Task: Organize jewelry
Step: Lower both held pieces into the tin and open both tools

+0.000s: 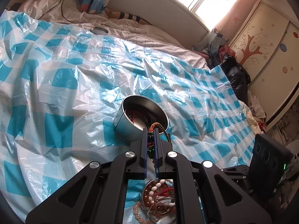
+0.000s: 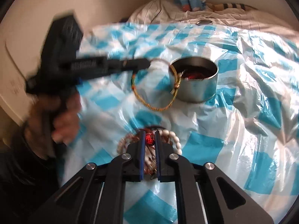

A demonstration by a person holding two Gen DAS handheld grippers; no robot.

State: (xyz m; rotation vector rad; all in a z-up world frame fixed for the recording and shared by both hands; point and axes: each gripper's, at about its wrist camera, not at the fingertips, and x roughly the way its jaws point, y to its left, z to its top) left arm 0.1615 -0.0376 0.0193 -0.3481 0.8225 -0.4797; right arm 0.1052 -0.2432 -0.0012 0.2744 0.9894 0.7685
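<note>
A round metal tin (image 1: 130, 123) (image 2: 196, 85) stands on the blue-checked plastic sheet and holds red jewelry. My left gripper (image 1: 151, 130) is shut on a braided gold cord bracelet (image 1: 158, 128), held just short of the tin. In the right wrist view that cord (image 2: 155, 106) hangs in a loop from the left gripper (image 2: 147, 64) to the tin's rim. My right gripper (image 2: 149, 133) is shut on a red faceted bead (image 2: 149, 139) of a bracelet, above a pile of bead bracelets (image 2: 173, 140). The pile (image 1: 158, 196) lies under the left gripper.
The checked sheet (image 1: 65, 93) covers a bed with a pillow (image 1: 52, 5) at the head. A small round metal lid (image 1: 99, 30) lies on the bedding beyond. Clothes and a black bag (image 1: 235, 74) pile up beside a wardrobe (image 1: 261, 46) at right.
</note>
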